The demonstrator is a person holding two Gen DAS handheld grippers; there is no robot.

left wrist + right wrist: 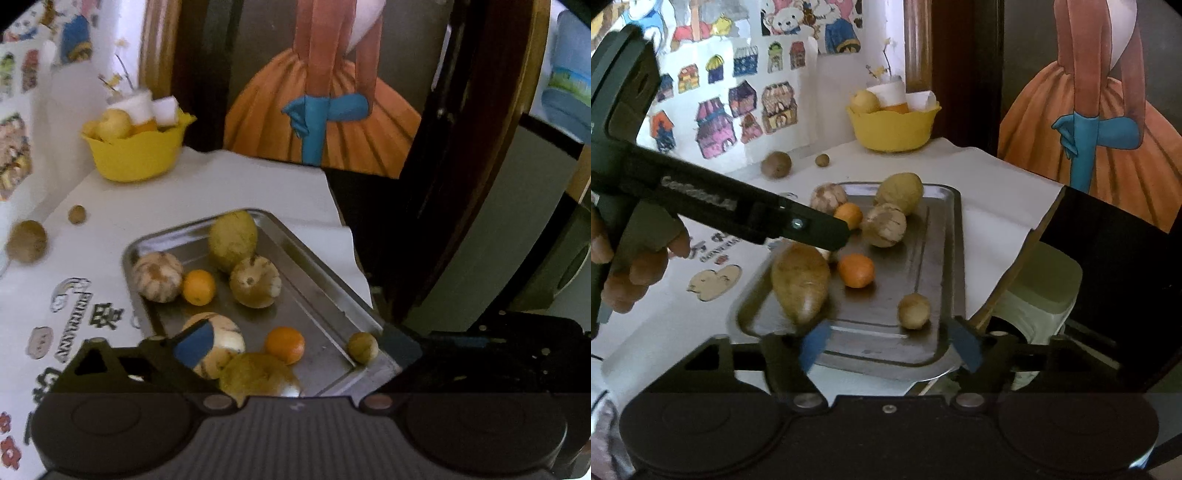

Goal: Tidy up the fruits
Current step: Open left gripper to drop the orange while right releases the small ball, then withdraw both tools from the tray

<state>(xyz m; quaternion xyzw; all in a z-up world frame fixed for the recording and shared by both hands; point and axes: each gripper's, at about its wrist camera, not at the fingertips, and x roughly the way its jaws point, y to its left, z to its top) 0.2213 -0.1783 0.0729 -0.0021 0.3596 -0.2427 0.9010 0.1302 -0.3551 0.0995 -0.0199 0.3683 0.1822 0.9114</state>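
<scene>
Shiny metal tray (945, 236), glossy yellow plastic bowl (892, 127), matt white paper sheet (990, 206).

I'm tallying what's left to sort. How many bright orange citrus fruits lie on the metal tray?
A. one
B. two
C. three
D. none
B: two oranges sit on the metal tray, one orange near the middle and another orange further back beside the pale ribbed fruits; the left wrist view shows the same two.

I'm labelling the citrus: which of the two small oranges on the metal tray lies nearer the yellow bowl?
The small orange beside the pale ribbed fruit; the other orange lies mid-tray, farther from the yellow bowl.
</scene>
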